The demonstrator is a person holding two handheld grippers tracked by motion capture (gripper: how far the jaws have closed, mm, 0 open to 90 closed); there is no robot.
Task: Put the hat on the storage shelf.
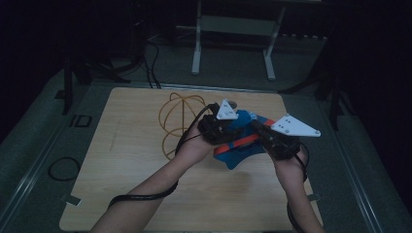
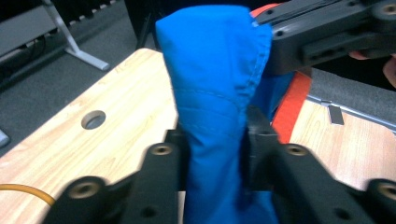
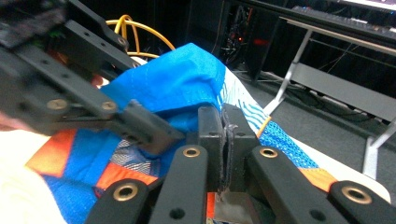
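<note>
A blue cloth [image 1: 236,156] with an orange stripe [image 1: 239,142] is held up off the wooden table [image 1: 131,160] between both grippers. My left gripper [image 1: 232,128] grips it from the left, and in the left gripper view its jaws [image 2: 215,137] are shut on a thick upright fold of the blue cloth [image 2: 212,70]. My right gripper [image 1: 258,128] holds the right side. Its jaws [image 3: 226,128] are pressed together on a thin edge of the cloth [image 3: 177,79], which has patterned white and orange parts. The two grippers are close together, nearly touching.
A yellow cable loop [image 1: 177,121] lies on the table behind the left hand. The tabletop has a round hole [image 2: 93,119]. A white metal stand [image 1: 197,48] is on the floor beyond the table. A black cable ring [image 1: 63,168] lies on the floor at left.
</note>
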